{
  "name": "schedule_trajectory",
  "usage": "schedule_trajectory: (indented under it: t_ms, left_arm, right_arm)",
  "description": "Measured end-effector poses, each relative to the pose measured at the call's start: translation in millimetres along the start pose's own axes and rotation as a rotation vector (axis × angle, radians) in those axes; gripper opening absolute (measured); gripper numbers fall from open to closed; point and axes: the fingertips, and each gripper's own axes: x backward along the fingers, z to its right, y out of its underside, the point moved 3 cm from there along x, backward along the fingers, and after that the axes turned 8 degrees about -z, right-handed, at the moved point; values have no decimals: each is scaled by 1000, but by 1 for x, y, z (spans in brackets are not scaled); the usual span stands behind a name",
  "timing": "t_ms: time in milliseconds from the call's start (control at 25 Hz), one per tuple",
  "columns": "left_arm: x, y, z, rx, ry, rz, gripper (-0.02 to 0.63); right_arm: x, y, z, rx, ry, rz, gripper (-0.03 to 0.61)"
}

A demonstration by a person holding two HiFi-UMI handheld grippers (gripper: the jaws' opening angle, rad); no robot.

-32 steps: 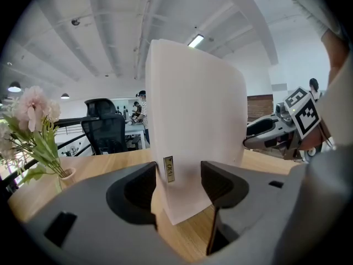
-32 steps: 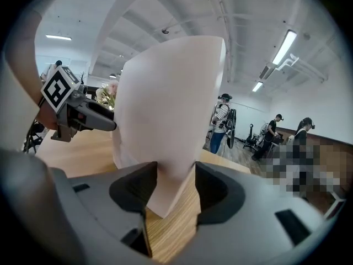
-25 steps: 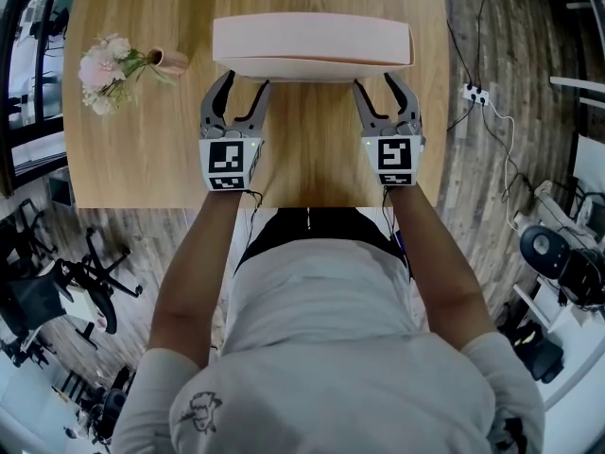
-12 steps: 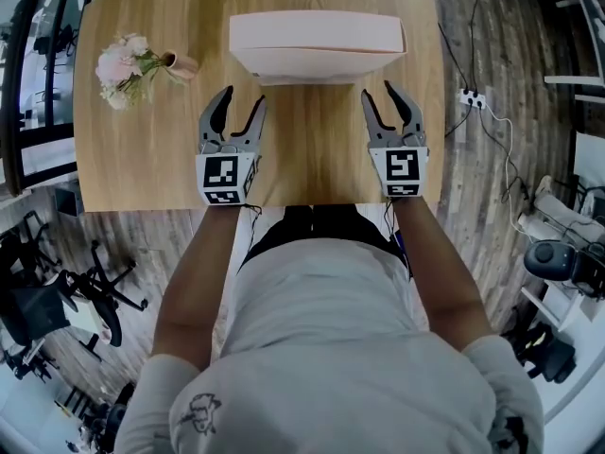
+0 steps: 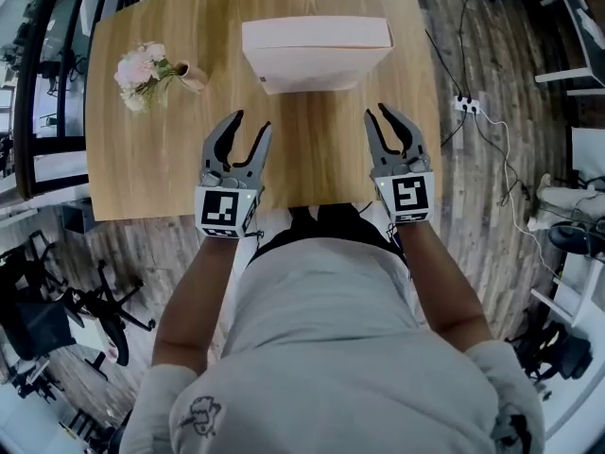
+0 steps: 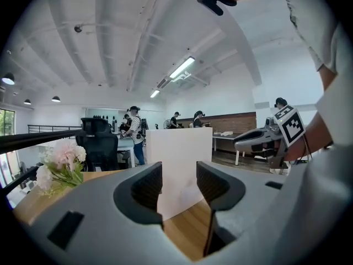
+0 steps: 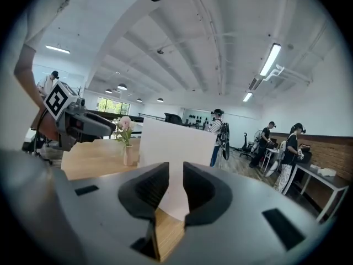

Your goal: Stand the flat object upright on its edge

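Ahead of both claws, well clear of their tips, the box (image 5: 317, 55) stands on its long edge on the desk (image 5: 312, 154). A second ago both claws were at its near edge; the left claw (image 5: 250, 121) and right claw (image 5: 378, 113) have since drawn back toward the person. Both have just been closing. The left is fairly wide, the right down to a narrow gap, with nothing between either pair of pads. Judgement: uprighting done, release complete. The claws are held side by side, pointing nearly level.

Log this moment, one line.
pale pink flat box: upright on wooden table | left gripper: empty, jaws just closing | right gripper: empty, jaws just closing
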Motion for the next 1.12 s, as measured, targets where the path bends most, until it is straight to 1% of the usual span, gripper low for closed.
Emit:
schedule_trajectory:
  t_ms: [120,280,440,560,760,880,1000,1120]
  left_arm:
    - [18,-11,6,7,28,24,181]
    - [45,-19,14,7,56,51,144]
    - [68,-28,18,5,37,61,132]
    - [80,-36,24,-1,27,70,90]
    - [81,-48,42,-39,25,91,34]
    - [76,-56,54,-45,29,99,26]
    - [72,-64,70,-33,34,106,26]
    - [70,-70,88,-30,16,103,23]
  right_arm:
    - [19,-15,-5,12,-17,32,59]
    - [43,-28,-12,29,-33,64,36]
    - [70,-42,-12,8,-26,98,6]
    - [85,-45,-11,6,-23,100,6]
    - [102,-38,1,3,-25,83,6]
    - [111,-35,14,-5,-21,95,6]
    - [124,-34,26,-2,-30,113,6]
    - [138,-28,38,-4,-46,119,6]
